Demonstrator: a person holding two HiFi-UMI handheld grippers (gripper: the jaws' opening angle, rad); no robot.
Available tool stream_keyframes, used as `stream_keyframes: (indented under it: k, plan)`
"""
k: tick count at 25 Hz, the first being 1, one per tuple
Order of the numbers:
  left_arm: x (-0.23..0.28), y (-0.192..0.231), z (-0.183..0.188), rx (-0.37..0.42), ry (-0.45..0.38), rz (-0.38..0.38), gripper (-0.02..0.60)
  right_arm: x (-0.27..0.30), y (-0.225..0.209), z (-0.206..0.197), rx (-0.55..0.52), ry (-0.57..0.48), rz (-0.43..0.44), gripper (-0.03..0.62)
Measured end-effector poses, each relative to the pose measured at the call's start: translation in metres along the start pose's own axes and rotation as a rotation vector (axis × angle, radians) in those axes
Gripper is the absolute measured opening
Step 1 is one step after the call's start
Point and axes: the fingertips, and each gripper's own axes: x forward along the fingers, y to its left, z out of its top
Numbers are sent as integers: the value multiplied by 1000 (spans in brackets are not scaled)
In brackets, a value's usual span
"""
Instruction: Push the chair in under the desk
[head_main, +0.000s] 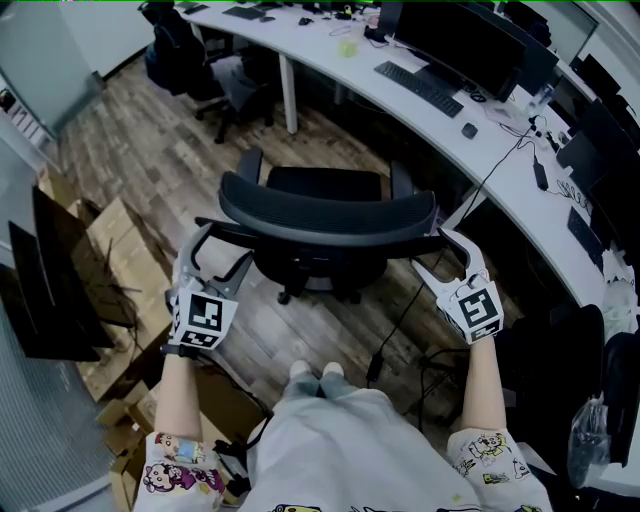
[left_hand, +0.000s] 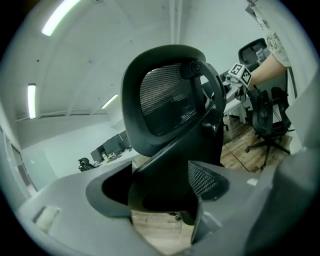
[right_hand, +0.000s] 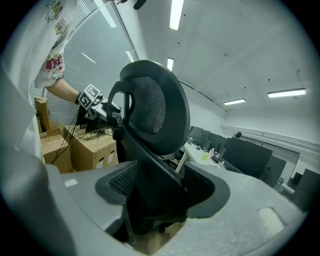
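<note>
A black mesh-backed office chair (head_main: 328, 215) stands on the wood floor, facing the white curved desk (head_main: 310, 48) with its seat out from under the desk. My left gripper (head_main: 225, 245) is at the left end of the chair's backrest and my right gripper (head_main: 432, 252) is at the right end. In the left gripper view the chair's back frame (left_hand: 165, 107) lies between the jaws of the left gripper (left_hand: 160, 185), with a gap beside it. In the right gripper view the frame (right_hand: 155, 112) sits between the spread jaws of the right gripper (right_hand: 160, 192).
A keyboard (head_main: 418, 88) and dark monitors (head_main: 455, 45) sit on the desk. Cardboard boxes (head_main: 110, 250) and flat screens (head_main: 50, 280) crowd the floor at left. Cables (head_main: 400, 320) run across the floor at right. Another chair (head_main: 195, 60) stands far left.
</note>
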Motion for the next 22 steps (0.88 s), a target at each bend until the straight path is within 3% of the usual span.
stream_keyframes:
  k: [2,22]
  plan:
    - [6,4,-2,26,23,10,374,2,-4,0,-9,4,-1,272]
    - [42,30,-3,23,34,-22,359,23,-17,4,-20,-53,67,270]
